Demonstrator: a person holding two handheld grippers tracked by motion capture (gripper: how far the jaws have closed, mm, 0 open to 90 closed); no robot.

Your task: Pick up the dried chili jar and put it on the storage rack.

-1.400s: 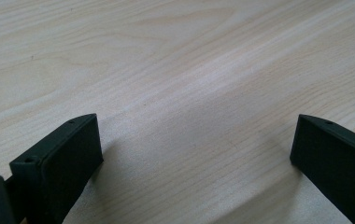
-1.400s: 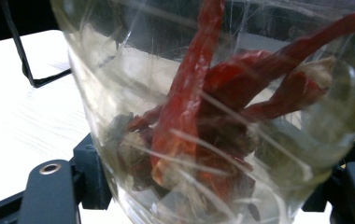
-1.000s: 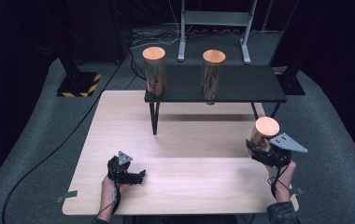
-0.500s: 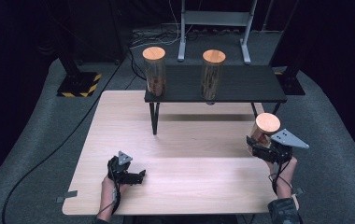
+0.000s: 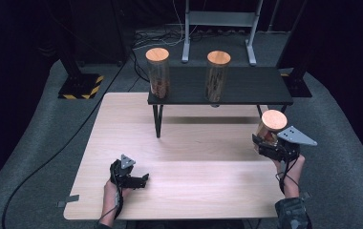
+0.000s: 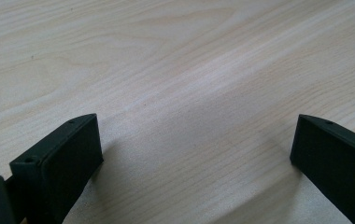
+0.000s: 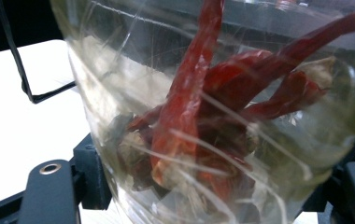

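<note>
My right gripper [image 5: 269, 143] is shut on a clear jar [image 5: 271, 128] with a wooden lid, held up over the table's right edge. In the right gripper view the jar [image 7: 222, 116] sits between the black jaws, with dried red chillies [image 7: 199, 112] inside it. My left gripper [image 5: 144, 180] rests low on the light wooden table [image 5: 194, 157] at the front left, and its jaws stand wide open over bare wood [image 6: 189, 116] with nothing between them. Two more lidded jars [image 5: 158, 72] [image 5: 217, 76] stand on the black shelf [image 5: 246, 88] at the back.
The low black shelf stands on thin legs [image 5: 157, 121] over the table's far half. A black cable [image 5: 50, 157] runs across the grey floor on the left. A striped yellow-black base [image 5: 80, 87] sits at the back left, and a metal stand [image 5: 220, 28] is behind the shelf.
The right gripper with its jar has drifted slightly up and away from me. The left gripper has stayed put.
</note>
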